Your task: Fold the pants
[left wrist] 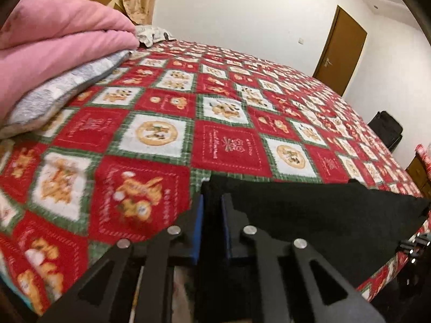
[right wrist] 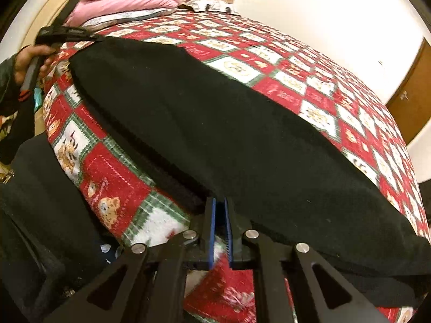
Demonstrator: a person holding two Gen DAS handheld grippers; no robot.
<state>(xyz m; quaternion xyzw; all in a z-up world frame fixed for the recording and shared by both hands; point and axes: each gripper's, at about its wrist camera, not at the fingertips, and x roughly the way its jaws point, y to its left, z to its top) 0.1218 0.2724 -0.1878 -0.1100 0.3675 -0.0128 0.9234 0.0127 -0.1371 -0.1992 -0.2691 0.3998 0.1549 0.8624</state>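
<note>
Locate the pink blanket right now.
The folded pink blanket sits at the head of the bed, upper left in both wrist views, stacked on a grey-white pillow, far from the black pants.

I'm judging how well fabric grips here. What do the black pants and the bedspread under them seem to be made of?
The pants look like matte fleece or brushed knit: a fuzzy, light-absorbing surface with soft folds. The bedspread looks like plush printed fleece or flannel, with a slightly napped surface and blurred-edge checks. Both are guesses from texture.
</note>
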